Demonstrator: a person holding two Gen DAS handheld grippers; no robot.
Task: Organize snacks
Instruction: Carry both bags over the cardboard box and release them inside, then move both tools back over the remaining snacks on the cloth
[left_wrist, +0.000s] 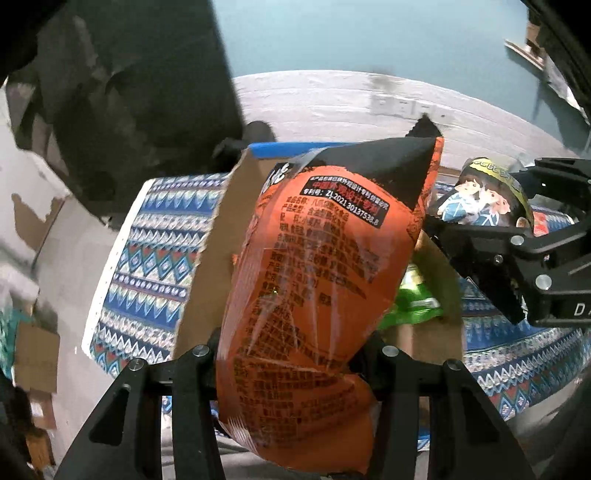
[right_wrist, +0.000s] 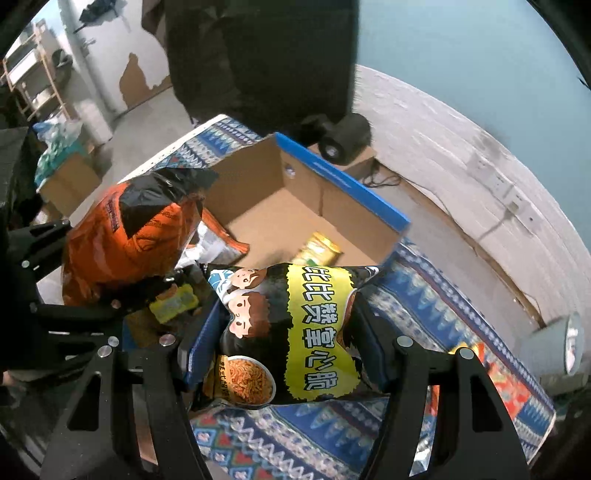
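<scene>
Left wrist: gripper pinching orange bag

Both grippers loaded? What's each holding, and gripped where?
Left gripper: orange snack bag, jaws pinching its lower end. Right gripper: black-and-yellow snack bag, pinched mid-body.

Right hand-held gripper clamps black-yellow snack bag beside cardboard box.

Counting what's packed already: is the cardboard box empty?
Not empty. The cardboard box is open-topped, and a yellow packet lies on its floor near the right wall; much of the floor is bare.
</scene>
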